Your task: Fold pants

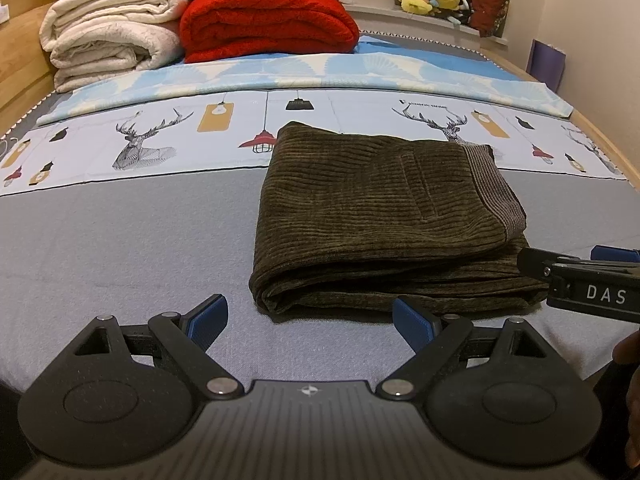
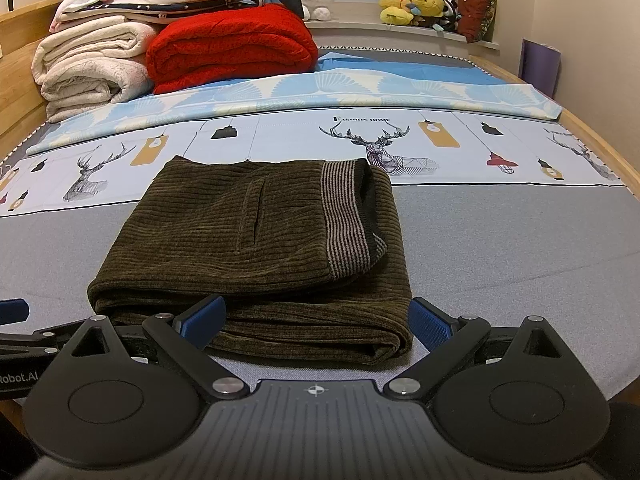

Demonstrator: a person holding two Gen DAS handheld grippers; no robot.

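Left hand-held gripper, seen along the bottom of the left wrist view, has its blue-padded fingers spread wide with nothing between them; it hovers over the grey bed. Folded corduroy pants, dark olive-brown, lie just beyond it, centre to right of centre in the frame, so that the right-hand pad sits just in front of the bundle's near edge and the left-hand pad stands clear over bare bedding. Right hand-held gripper enters at the right edge of that view, at the near right corner of the pants; whether it touches the cloth cannot be told from there.

In the right wrist view the right hand-held gripper is likewise spread open and holds nothing. The pants fill the middle of the frame, left of centre, their near fold lying between the two pads; the striped ribbed waistband faces upward on the right side of the bundle.

Upper left of both views: a stack of cream blankets and a red blanket. A deer-print sheet crosses the middle, and plush toys sit on the window sill at upper right.
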